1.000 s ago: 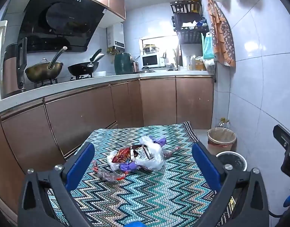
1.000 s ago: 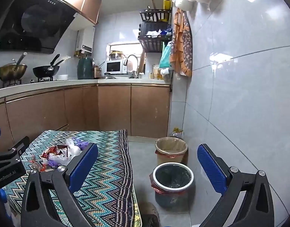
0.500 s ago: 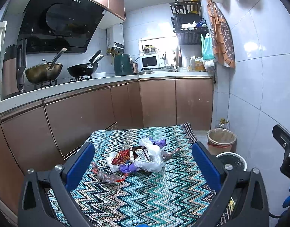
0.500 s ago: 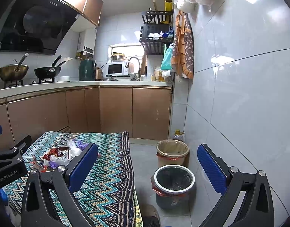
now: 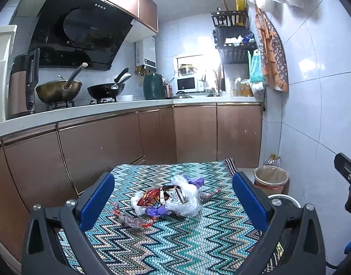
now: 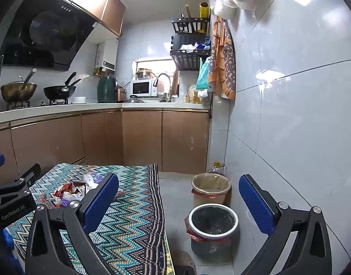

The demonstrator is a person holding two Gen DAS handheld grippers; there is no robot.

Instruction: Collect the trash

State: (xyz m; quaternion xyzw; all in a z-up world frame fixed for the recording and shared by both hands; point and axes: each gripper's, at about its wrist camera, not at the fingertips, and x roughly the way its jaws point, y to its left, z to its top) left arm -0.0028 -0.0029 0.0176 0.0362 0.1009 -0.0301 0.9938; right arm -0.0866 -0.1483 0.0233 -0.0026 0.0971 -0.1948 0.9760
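Little changed from a second ago: both views tipped slightly upward, more ceiling showing, heap of trash lower in the left frame. Same spread of fingers as before on both tools.

Left gripper [image 5: 173,197] with blue-padded black fingers spread wide, released, holding nothing, hovering above the zigzag-patterned teal woven tablecloth [image 5: 180,243]. Framed between its pads, well ahead and untouched: pile of crumpled trash [image 5: 168,200], made up of a red snack wrapper [image 5: 150,198], clear plastic bag [image 5: 187,202], purple scraps and a twisted clear wrapper [image 5: 132,220] lying just beside the heap on the near left.

Right gripper [image 6: 179,201] likewise wide open and empty, aimed past the table edge toward the floor. Between its pads: grey round bin with white rim and red liner [image 6: 212,226], and behind it, close against the tiled wall, a tan bin lined with clear plastic [image 6: 211,189]. Same trash pile [image 6: 70,192] at the left of this view, partly hidden behind the left pad.

Around: copper-coloured cabinet fronts [image 5: 193,133], brass wok [image 5: 58,90] and black pan [image 5: 105,90] on the stove, white microwave [image 5: 187,83]. Nothing standing between left gripper and heap.
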